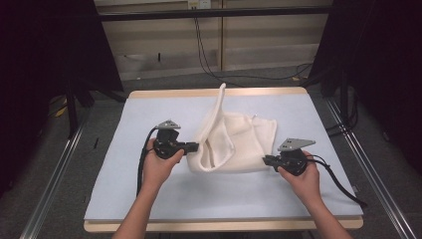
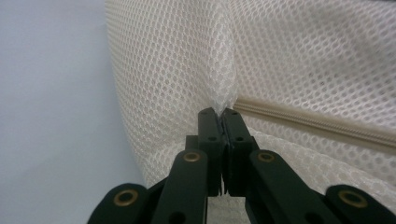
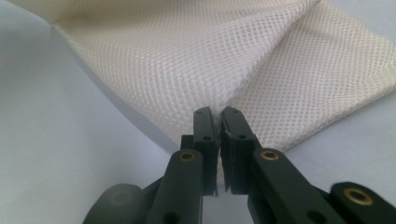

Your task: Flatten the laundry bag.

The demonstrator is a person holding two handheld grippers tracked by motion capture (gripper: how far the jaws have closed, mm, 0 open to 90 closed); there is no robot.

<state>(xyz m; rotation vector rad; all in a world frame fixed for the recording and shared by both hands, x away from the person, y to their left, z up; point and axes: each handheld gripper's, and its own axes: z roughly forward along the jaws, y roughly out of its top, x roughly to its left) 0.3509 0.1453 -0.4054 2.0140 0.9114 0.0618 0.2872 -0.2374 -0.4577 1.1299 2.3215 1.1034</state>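
A cream mesh bag (image 1: 239, 142) lies crumpled in the middle of the pale blue table (image 1: 149, 199), with one narrow end standing up toward the far edge. My left gripper (image 1: 196, 146) is at the bag's left side. In the left gripper view its jaws (image 2: 218, 112) are shut on a pinch of the mesh bag (image 2: 168, 70), just beside the zipper (image 2: 317, 123). At the bag's near right corner my right gripper (image 1: 265, 159) holds the fabric. In the right gripper view its jaws (image 3: 215, 112) are shut on a fold of the mesh bag (image 3: 187, 60).
A wooden rim (image 1: 214, 92) borders the table's far edge. Metal rails (image 1: 54, 169) run along the floor on both sides, and black cables (image 1: 204, 45) hang behind the table. Each gripper trails a black cable (image 1: 343, 186) over the mat.
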